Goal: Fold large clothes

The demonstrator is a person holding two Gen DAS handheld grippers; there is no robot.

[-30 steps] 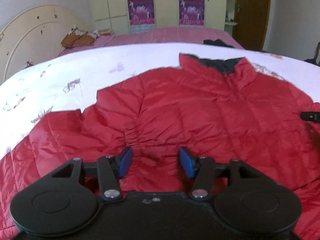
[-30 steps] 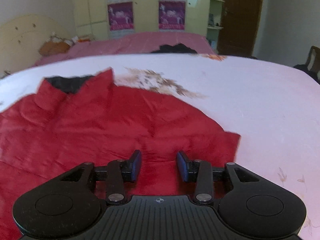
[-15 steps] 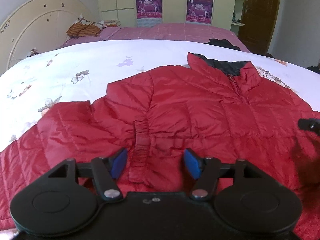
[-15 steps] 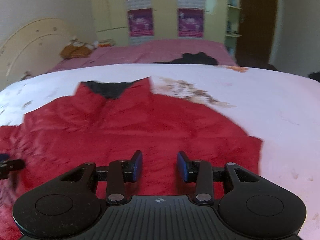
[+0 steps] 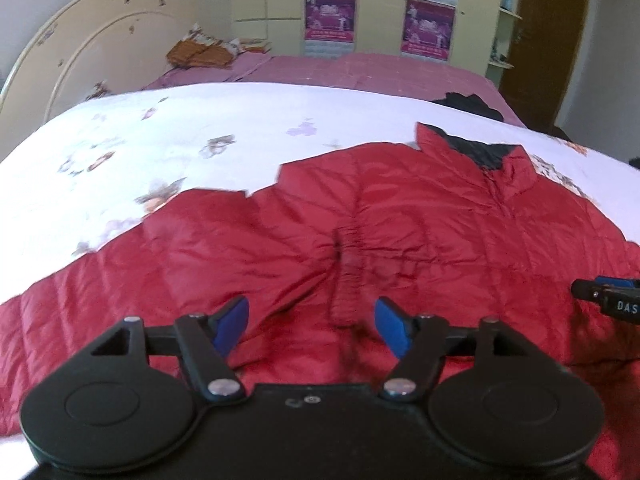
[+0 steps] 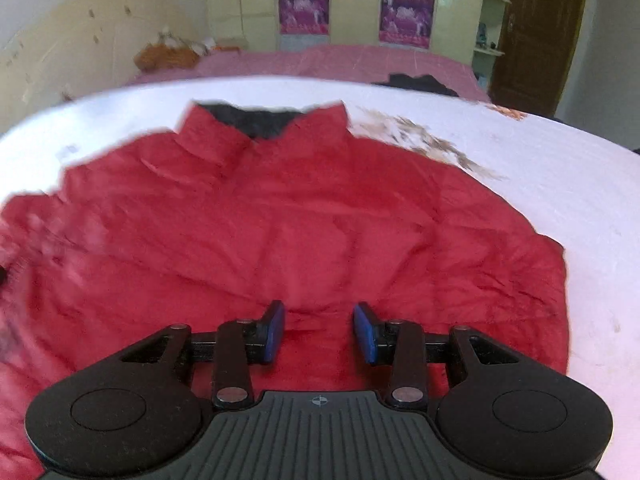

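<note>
From the left wrist, the left tool (image 5: 310, 326) hangs over the near part of a red quilted puffer jacket (image 5: 420, 240), its blue pads (image 5: 232, 322) spread apart after just having been opening, with nothing pinched between them; only red fabric shows in the gap below. The jacket lies front-up on a white floral bedsheet (image 5: 200, 140), its collar (image 5: 480, 152) with a dark lining at the far end and a sleeve (image 5: 160, 256) stretched out toward the left. A gathered cuff (image 5: 348, 276) rests on the jacket's chest, just ahead of the pads. At the right edge the tip of the right tool (image 5: 608, 294) reaches in above the jacket (only its black end shows here). Behind the sheet runs a pink bedspread (image 5: 360, 70) with a dark garment (image 5: 466, 104) on it, a cream headboard (image 5: 92, 52) to the left, a wardrobe with posters (image 5: 330, 16) and a brown door (image 5: 552, 36).

From the right wrist, the picture is somewhat blurred. The right tool (image 6: 319, 332) sits over the jacket's (image 6: 300, 220) lower middle, pads (image 6: 274, 330) parted with a moderate gap and empty, gripping nothing. The collar (image 6: 256, 124) lies straight ahead and the jacket's right edge ends on the white sheet (image 6: 560, 180).
</note>
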